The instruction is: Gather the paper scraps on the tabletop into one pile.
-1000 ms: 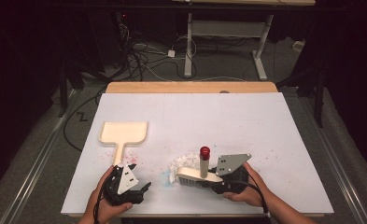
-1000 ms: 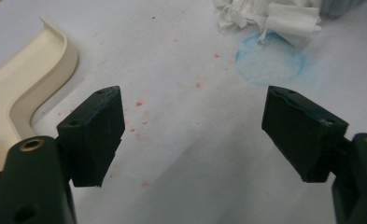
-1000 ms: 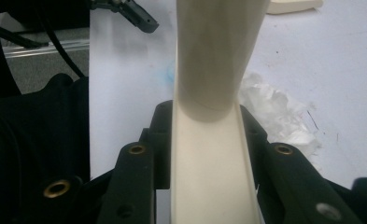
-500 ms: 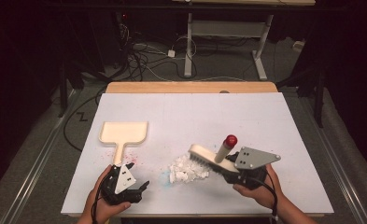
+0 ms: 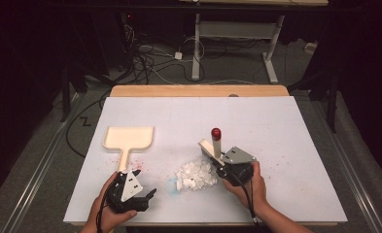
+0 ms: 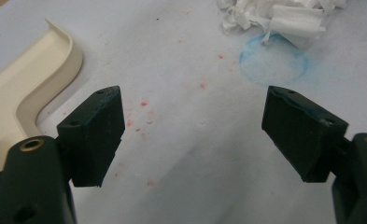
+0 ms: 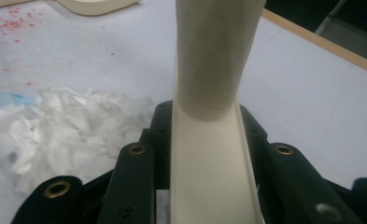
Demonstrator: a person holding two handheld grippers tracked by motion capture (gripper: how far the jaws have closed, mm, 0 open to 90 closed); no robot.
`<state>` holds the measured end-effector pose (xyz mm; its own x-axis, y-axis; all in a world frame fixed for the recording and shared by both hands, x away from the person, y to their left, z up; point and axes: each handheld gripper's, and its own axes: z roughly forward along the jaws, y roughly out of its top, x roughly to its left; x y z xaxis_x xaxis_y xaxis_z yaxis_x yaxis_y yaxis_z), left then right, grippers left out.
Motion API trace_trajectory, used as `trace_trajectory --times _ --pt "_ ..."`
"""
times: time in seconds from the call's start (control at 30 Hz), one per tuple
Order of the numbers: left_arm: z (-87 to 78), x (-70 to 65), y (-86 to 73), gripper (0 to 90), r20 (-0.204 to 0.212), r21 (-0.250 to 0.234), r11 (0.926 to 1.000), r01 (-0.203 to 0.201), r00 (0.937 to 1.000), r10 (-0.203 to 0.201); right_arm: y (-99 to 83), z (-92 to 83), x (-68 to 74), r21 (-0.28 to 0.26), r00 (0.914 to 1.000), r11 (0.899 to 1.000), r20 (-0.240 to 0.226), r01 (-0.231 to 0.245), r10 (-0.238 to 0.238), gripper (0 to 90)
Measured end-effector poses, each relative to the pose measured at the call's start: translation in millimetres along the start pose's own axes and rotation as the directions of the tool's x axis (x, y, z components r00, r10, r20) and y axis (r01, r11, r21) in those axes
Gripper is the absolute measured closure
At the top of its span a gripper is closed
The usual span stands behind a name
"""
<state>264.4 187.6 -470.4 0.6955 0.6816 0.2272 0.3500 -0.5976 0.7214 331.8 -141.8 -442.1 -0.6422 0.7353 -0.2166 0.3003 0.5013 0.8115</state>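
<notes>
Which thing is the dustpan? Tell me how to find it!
Look at the white table and go to its left half. The dustpan lies flat there, just ahead of the left tool. It is cream, with a wide scoop and a short handle, unlike the red-tipped brush beside the paper scraps.

Table (image 5: 256,121): white top, wooden strip along far edge, faint red and blue stains. Floor (image 5: 47,141): grey carpet, on all sides of table. Beyond table's far edge: tangled black cables (image 5: 145,58), white desk frame (image 5: 237,36) on two legs. Metal rails flank table left and right. Surroundings dark; light falls on table.
</notes>
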Motion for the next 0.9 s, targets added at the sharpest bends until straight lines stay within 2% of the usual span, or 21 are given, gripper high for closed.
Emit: trace_trajectory --times 0.07,0.23,0.33,0.43,0.53,0.7,0.8,0.9 --pt "0.2 0.8 -0.5 20.4 0.001 0.0 1.0 0.003 1.0 -0.003 3.4 3.6 7.8 -0.006 0.9995 1.0 -0.021 -0.025 0.025 67.5" --pt "-0.1 0.5 -0.6 20.4 0.002 -0.004 1.0 0.003 1.0 -0.003 10.5 8.9 24.4 -0.012 0.9994 0.999 -0.014 -0.031 0.031 67.5" --pt "0.1 0.6 -0.4 20.4 0.002 -0.004 1.0 0.003 1.0 -0.003 13.2 10.4 28.4 -0.024 0.9974 0.997 -0.024 -0.069 0.068 67.5" --pt "-0.4 0.3 -0.1 20.4 0.001 -0.002 1.0 -0.001 1.0 0.001 14.6 10.5 31.1 -0.028 0.9971 0.997 -0.036 -0.068 0.067 67.5" --pt "-0.9 0.6 -0.3 20.4 -0.001 -0.005 1.0 0.002 1.0 -0.002 14.2 8.1 26.3 -0.029 0.9969 0.997 -0.029 -0.073 0.073 67.5" --pt "-1.3 1.1 -0.4 20.4 -0.004 -0.007 1.0 0.003 1.0 -0.003 14.4 -2.3 7.9 -0.057 0.9954 0.994 -0.007 -0.096 0.096 67.4" --pt "-1.1 0.6 -0.1 20.4 -0.005 -0.007 1.0 0.0 1.0 0.0 16.1 -11.0 -4.8 -0.087 0.9903 0.986 -0.017 -0.139 0.138 67.4" --pt "-2.0 1.1 -0.6 20.4 -0.006 -0.01 0.9999 0.004 1.0 -0.004 17.9 -18.6 -14.0 -0.101 0.9882 0.983 -0.018 -0.153 0.152 67.4"
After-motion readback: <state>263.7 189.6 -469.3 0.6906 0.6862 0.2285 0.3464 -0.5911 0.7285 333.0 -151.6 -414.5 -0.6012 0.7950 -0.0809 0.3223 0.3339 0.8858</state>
